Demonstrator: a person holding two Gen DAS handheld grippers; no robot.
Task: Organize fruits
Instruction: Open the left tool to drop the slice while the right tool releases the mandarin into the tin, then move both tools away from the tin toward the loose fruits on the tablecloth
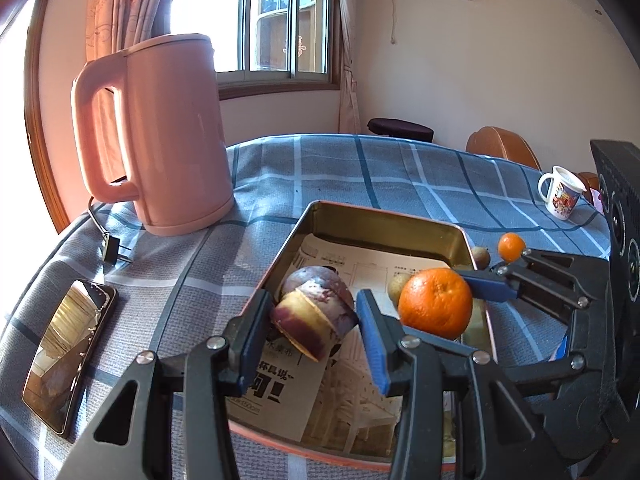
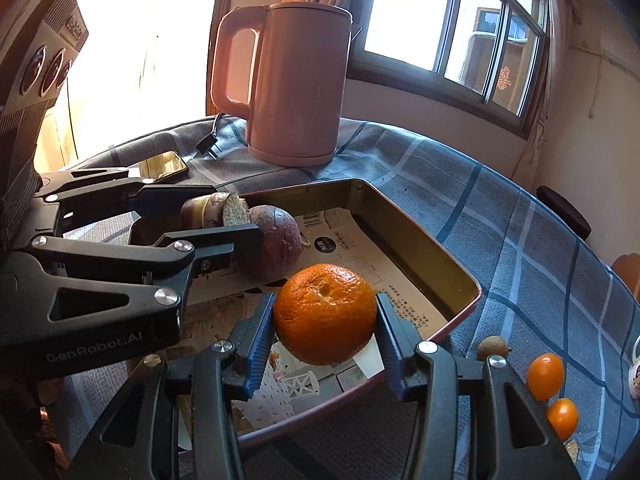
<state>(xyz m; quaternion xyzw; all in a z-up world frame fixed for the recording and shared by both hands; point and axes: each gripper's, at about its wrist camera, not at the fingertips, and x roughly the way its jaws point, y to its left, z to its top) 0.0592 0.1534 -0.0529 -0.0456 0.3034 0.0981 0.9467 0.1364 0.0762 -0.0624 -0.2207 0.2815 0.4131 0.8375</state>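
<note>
Fruits sit in and beside a metal tray (image 1: 382, 222) lined with newspaper (image 1: 280, 400), on a table under a blue checked cloth (image 1: 400, 172). At the cloth's far edge a pink kettle (image 1: 168, 136) stands upright, its plug (image 1: 110, 248) lying loose beside it, and a phone (image 1: 68, 352) rests flat near the plug. Over the tray, the left gripper (image 1: 310, 332) grips a cut purple-and-yellow fruit piece (image 1: 310, 320), just in front of a whole purple fruit (image 2: 276, 246) that lies on the paper. Next to it, the right gripper (image 2: 324, 320) pinches an orange (image 2: 324, 312) between its blue pads, held above the tray's near corner. A brownish fruit (image 1: 396, 286) shows partly behind the orange inside the tray. A printed mug (image 1: 562, 192) stands well apart on the cloth. Outside the tray, on the cloth, lie two small oranges (image 2: 545, 376) close together, with a small brown fruit (image 2: 492, 347) near them.
</note>
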